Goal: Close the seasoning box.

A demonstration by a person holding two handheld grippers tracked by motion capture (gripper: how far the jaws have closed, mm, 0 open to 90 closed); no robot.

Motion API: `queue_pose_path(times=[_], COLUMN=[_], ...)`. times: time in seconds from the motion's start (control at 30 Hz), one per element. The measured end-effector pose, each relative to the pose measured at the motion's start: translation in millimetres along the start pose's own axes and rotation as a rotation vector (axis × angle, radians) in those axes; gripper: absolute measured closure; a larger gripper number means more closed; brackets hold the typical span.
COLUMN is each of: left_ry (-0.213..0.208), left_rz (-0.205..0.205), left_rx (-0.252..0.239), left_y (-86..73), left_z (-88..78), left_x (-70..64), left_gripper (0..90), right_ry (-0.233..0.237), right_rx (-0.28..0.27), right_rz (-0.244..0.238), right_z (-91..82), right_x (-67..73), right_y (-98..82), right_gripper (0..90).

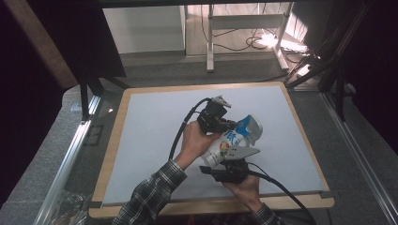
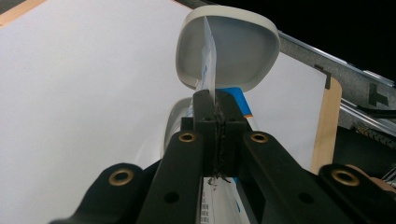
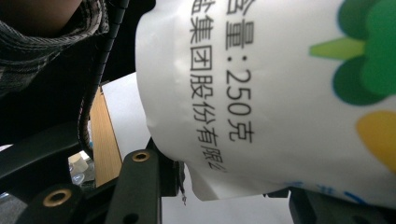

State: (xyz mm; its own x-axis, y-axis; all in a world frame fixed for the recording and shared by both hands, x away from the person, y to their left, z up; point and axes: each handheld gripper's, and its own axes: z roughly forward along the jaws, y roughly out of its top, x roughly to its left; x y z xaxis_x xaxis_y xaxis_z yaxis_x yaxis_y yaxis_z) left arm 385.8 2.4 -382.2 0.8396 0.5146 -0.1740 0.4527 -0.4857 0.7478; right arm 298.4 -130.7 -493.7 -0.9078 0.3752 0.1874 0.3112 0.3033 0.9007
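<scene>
A white pouch point(image 1: 224, 146) with blue and green print is held up over the middle of the table between both grippers. My left gripper point(image 2: 215, 100) is shut on a thin sealed edge of the pouch point(image 2: 208, 56). Past that edge there is a rounded white shape point(image 2: 243, 51), either a bowl or the pouch's end; I cannot tell which. In the high view the left gripper point(image 1: 229, 125) sits at the pouch's upper end and the right gripper point(image 1: 226, 163) at its lower end. My right gripper point(image 3: 231, 184) has its jaws on either side of the pouch's printed body point(image 3: 261, 84), closed on it.
A pale mat point(image 1: 150, 136) covers a wooden board point(image 1: 112, 140) that is wider than the mat. Metal rails point(image 1: 70, 150) run along both sides. Desk legs and cables point(image 1: 244, 42) stand beyond the far edge. Crumpled clear plastic point(image 1: 70, 206) lies at the near left.
</scene>
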Motion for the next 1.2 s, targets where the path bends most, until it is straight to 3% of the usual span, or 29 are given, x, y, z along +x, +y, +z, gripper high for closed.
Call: queue_pose_path(times=[1.2], left_ry=[-0.004], left_rz=[-0.018], left_rx=[0.033], left_y=[6.0], left_z=[0.9], left_x=[-0.3], left_gripper=[88.6], right_ry=[0.018], right_rx=[-0.022], right_rz=[0.013], right_z=[-0.7], right_x=[-0.3], right_y=[2.3], right_gripper=[62.0])
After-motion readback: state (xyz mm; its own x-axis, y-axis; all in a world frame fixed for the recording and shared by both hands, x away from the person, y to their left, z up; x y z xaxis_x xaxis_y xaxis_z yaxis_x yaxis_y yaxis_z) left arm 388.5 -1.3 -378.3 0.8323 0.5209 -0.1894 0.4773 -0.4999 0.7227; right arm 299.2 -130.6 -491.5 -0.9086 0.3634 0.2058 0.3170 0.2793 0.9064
